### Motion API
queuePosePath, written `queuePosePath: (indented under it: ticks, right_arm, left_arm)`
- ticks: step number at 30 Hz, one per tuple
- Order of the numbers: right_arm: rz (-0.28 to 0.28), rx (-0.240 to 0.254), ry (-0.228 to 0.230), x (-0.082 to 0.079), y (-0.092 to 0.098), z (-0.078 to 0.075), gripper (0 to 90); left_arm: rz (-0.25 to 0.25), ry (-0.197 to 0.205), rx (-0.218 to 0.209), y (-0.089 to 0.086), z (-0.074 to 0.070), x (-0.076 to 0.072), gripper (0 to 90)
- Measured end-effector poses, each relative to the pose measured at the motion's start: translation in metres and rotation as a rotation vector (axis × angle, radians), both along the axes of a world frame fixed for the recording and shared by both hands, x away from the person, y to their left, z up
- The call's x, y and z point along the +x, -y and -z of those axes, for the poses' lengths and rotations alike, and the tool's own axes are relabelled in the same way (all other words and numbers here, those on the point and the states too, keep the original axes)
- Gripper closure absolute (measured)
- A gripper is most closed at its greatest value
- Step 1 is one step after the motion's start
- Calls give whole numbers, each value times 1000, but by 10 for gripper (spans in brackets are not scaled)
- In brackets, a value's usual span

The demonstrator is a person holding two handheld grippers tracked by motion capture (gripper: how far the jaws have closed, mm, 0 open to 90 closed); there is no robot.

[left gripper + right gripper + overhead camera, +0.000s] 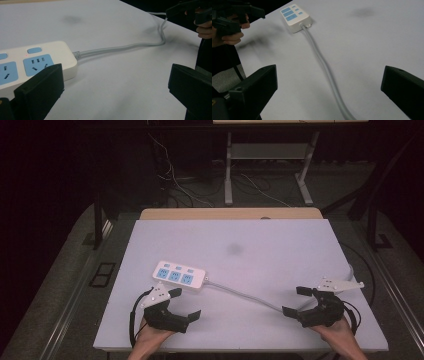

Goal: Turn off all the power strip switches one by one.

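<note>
Lying flat across most of the high view: white table (260, 240), sitting on a wooden desk (230, 213) and giving a bare, even work surface. Resting near the left front of it: white power strip (179, 276), blue socket faces turned up, probably so the sockets stay reachable from above. Trailing from the strip's right end toward the right front: grey cable (245, 296), lying slack and curving off the far right edge (plug end hidden).

Hovering just in front of the strip: left gripper (187, 304), jaws gaping wide with nothing between them, seemingly lining up with the strip's near end; one jaw sitting right beside the casing in the left gripper view, contact impossible to tell. Straddling the cable: right gripper (300, 301), jaws also spread wide, cable (329, 75) running between them untouched, likely readying to pinch it. Blurring on the far tabletop: a faint dark smudge (234, 249).
</note>
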State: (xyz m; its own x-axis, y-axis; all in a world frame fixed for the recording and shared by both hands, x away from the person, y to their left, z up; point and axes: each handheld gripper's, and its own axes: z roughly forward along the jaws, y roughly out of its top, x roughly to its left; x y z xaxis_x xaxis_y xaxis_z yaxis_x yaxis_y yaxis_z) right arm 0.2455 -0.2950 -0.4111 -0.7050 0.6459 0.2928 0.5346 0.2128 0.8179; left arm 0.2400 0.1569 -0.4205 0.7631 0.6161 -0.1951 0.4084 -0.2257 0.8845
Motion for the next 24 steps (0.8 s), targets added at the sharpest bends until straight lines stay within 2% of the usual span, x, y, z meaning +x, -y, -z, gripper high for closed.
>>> queuePosePath:
  ticks: [13, 24]
  right_arm:
    - [-17, -14, -10, 0, -2, 1, 5]
    - [-12, -24, -12, 1, -2, 2, 5]
  left_arm:
    - [-2, -39, 26, -9, -8, -1, 0]
    - [-16, -61, 53, -21, -17, 8, 0]
